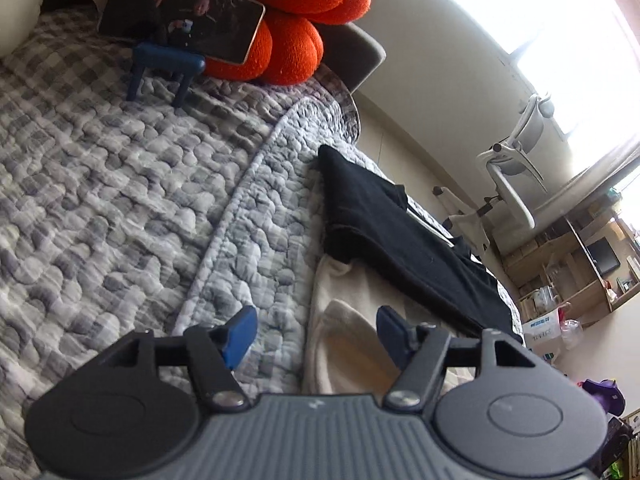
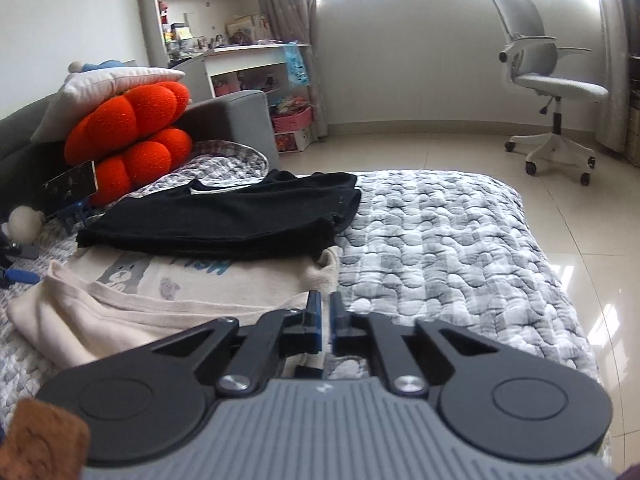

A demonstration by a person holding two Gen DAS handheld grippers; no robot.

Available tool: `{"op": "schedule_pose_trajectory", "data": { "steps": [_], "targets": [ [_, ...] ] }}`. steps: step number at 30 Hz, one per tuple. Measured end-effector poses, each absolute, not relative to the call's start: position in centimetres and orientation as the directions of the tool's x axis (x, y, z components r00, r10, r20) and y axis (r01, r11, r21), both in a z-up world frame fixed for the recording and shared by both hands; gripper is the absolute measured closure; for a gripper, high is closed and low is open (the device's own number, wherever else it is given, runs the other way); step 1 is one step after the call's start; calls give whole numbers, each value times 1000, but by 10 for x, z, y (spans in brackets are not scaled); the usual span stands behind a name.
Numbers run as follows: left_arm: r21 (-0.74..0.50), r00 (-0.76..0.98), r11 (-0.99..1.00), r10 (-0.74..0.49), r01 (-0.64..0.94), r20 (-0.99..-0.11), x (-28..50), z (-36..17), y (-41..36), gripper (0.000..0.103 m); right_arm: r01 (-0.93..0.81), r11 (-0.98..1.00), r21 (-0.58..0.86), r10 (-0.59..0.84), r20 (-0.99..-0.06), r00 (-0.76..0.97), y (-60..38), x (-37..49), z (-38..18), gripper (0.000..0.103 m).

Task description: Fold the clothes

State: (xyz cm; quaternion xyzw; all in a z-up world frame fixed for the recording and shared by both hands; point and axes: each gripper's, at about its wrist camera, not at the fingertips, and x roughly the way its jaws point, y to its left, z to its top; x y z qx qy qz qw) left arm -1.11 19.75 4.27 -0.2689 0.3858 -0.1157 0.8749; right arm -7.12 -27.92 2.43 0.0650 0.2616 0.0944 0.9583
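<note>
Blue-padded fingers of left gripper (image 1: 316,320) nearest, spread wide and released, gripping nothing; poised across the edge of the cream garment (image 1: 352,292), one finger over the quilted bed (image 1: 100,200), the other over the cloth. Fingers of right gripper (image 2: 325,308) drawn almost together at the near right corner of the same cream garment (image 2: 180,292), only a slit between them; cannot tell whether a hem is pinched there.

Judged as roughly halfway. Black garment (image 2: 224,220) already folded into a flat oblong, lying farther along the bed (image 2: 440,240) and overlapping the far edge of the cream one; looks finished. Cream garment spread out, printed side up, near edge rumpled and doubled back on the left, not yet a tidy fold. Left to do, most likely: taking both near corners, folding the cream piece over, smoothing, then stacking with the black one.
</note>
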Motion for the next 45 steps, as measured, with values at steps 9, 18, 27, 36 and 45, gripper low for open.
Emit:
{"op": "schedule_pose_trajectory", "data": {
  "steps": [9,18,27,36,45],
  "targets": [
    [-516,649,828,-520,221,-556,-17,40,198,29,-253,965,73,256,-479,840,-270,-72,37,64],
    [-312,651,886,-464,344,-601,-12,39,169,25,-342,939,-15,284,-524,803,-249,-64,25,81],
    [-245,658,915,-402,322,-637,-20,37,158,94,-246,969,16,226,-465,856,-258,-76,29,99],
    [-394,648,910,-380,133,-660,-17,32,166,95,-102,963,248,213,-476,853,-287,-73,28,100],
    [-392,647,917,-347,80,-679,-18,30,165,96,-46,953,300,199,-502,842,-293,-68,26,100]
  ]
}}
